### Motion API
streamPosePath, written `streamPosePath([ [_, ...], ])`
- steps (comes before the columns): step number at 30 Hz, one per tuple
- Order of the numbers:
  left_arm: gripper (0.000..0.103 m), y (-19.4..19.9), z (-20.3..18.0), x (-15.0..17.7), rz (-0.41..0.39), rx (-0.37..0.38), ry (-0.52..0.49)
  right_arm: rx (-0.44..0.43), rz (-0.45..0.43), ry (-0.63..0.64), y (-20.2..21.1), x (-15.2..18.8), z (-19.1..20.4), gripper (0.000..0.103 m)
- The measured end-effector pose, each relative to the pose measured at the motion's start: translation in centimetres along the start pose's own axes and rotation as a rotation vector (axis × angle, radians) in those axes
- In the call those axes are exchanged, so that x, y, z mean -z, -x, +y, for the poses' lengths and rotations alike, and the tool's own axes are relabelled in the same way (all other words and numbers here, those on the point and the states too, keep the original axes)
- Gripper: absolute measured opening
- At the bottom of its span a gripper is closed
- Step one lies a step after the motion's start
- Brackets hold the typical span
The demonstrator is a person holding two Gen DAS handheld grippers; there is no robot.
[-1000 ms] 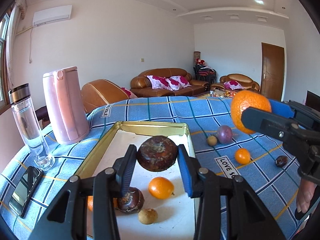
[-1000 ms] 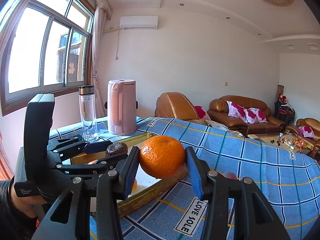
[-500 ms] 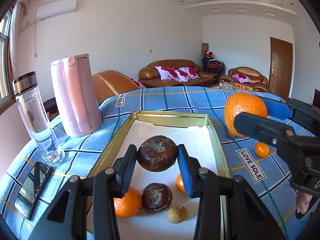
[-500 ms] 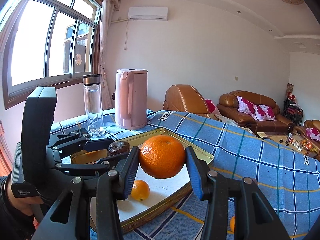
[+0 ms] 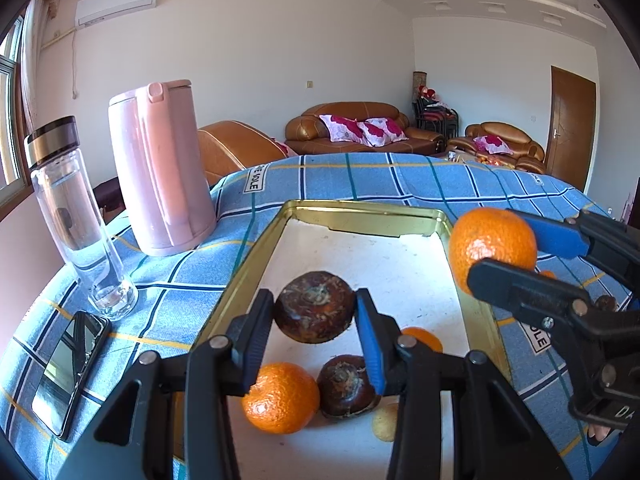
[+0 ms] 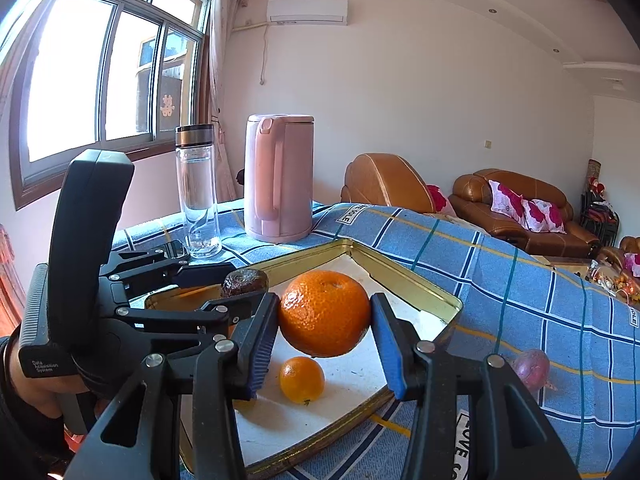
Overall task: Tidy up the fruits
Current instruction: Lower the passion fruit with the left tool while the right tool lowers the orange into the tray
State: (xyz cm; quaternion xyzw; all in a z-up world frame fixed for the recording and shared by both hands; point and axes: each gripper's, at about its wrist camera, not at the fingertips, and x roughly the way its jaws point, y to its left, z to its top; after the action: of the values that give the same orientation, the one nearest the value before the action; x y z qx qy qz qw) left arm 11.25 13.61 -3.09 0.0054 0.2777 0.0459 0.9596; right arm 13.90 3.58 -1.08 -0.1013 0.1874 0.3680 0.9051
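Below both my jaws lies the gold-rimmed tray (image 5: 256,248) on the blue checked cloth (image 5: 360,176); beyond my left jaws and off to their left stand the pink kettle (image 5: 160,168) and glass bottle (image 5: 76,216). My right gripper (image 6: 325,320) pinches a large orange (image 6: 324,312) over the tray's right edge. My left gripper (image 5: 315,312) pinches a dark brown fruit (image 5: 315,307) above the tray floor. Under my left jaws rest an orange (image 5: 280,396), another brown fruit (image 5: 346,386), and a small pale fruit (image 5: 384,422).
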Motion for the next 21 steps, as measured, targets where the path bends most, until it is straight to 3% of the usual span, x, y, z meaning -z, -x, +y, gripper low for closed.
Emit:
streamPosePath([
  [21, 0.043, -1.8, 1.1, 0.2, 0.078, 0.006, 0.003, -0.034, 0.074, -0.005, -1.5, 1.2, 0.9, 0.048],
])
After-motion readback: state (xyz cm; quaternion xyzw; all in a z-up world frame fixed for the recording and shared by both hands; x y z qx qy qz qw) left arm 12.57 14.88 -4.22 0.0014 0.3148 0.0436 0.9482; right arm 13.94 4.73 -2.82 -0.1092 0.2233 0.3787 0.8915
